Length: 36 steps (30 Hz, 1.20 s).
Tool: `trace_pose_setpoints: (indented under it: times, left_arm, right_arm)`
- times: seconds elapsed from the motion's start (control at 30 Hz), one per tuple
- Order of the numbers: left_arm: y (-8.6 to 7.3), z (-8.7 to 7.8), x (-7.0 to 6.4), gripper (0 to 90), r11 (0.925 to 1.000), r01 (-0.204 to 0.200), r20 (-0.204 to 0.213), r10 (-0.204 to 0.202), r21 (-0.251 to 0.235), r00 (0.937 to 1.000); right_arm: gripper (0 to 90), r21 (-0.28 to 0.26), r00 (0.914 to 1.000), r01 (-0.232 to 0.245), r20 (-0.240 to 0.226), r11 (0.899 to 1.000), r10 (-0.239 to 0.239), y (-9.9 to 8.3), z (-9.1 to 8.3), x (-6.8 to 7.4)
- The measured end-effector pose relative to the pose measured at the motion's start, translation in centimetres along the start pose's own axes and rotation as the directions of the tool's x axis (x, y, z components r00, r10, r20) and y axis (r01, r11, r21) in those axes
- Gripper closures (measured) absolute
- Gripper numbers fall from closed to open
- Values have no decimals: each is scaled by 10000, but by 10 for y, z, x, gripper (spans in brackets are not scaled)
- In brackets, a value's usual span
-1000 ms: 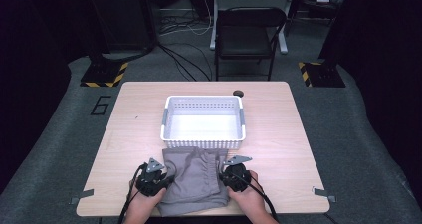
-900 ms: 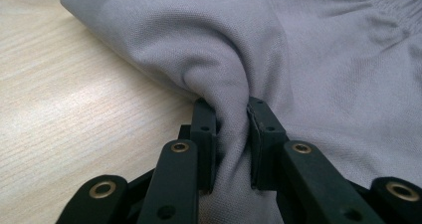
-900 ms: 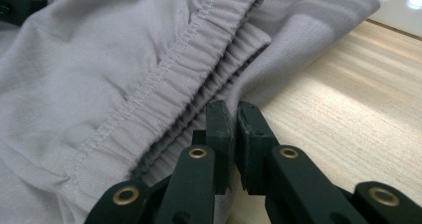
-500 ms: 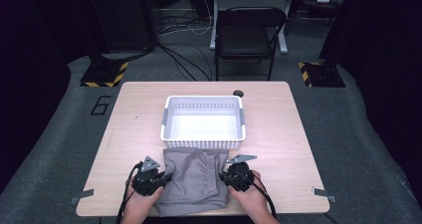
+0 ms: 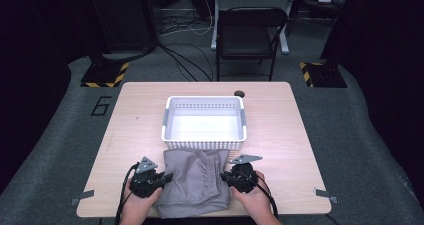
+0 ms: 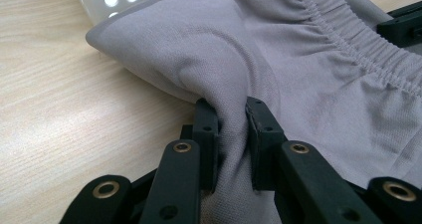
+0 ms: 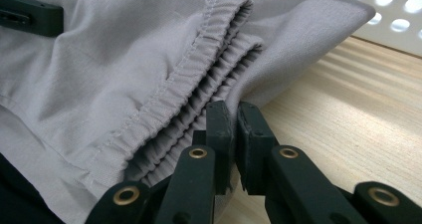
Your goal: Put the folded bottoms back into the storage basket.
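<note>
The soft, light grey shorts (image 5: 197, 182) were pinched at opposite edges by the closed left gripper (image 6: 231, 129) and right gripper (image 7: 235, 129); limp sagging between them was judged likely.

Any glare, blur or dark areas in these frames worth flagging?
High view: soft overall, surroundings nearly black, white basket interior blown out. Left gripper view: grey cloth sharp, glare patch on table. Right gripper view: near jaws slightly soft, basket holes glowing.

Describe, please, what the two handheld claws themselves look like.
Both the left claw and right claw are matte black. Each carries a grey three-cornered plate on top and trails a black cable. Up close, the jaws are blocky black bars joined by brass-coloured rivets. No sleeves are visible.
</note>
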<state>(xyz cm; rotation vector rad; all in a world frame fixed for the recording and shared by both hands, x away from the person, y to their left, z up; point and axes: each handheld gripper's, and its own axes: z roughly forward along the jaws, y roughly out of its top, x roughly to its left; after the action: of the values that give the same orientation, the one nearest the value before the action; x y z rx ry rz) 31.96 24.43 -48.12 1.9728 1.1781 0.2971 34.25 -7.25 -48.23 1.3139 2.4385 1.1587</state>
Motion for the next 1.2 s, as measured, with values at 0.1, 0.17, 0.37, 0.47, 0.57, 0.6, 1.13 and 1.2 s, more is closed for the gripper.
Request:
trace_pose_setpoints:
  times: [0.1, 0.17, 0.37, 0.47, 0.57, 0.6, 1.13, 1.2]
  left_arm:
    - [1, -1, -1, 775, 10000, -5, 33, 5, 1, 10000]
    - [1, -2, -2, 775, 10000, -20, -11, 20, -73, 10000]
    - [3, -6, -3, 776, 10000, -23, 168, 22, 34, 9999]
    - [5, -8, -5, 775, 10000, -41, 133, 42, -52, 9999]
    - [7, -11, -6, 775, 10000, -38, 213, 39, -23, 9998]
    - [7, -12, -7, 775, 10000, -31, 248, 30, 25, 9997]
    - [21, -20, -16, 775, 9998, -196, 395, 196, -19, 9990]
    - [25, -22, -16, 775, 9997, -230, 451, 229, 18, 9987]
  right_arm:
    - [850, -38, 10000, -38, -38, 10000, 38, 1, -2, 0]
    - [850, -61, 10000, -83, -46, 9999, 82, 1, -4, 1]
    - [850, -9, 9999, -105, -132, 9999, 105, 3, -10, 3]
    - [850, 38, 9996, -131, -254, 9999, 132, 3, -13, 3]
    - [850, 19, 9993, -193, -335, 9998, 193, 5, -16, 3]
    - [850, 77, 9990, -288, -348, 9996, 291, 6, -18, 3]
    - [856, 212, 9969, 281, -736, 9994, -265, 25, -36, 2]
    - [856, 261, 9966, 176, -814, 9995, -155, 29, -39, 3]
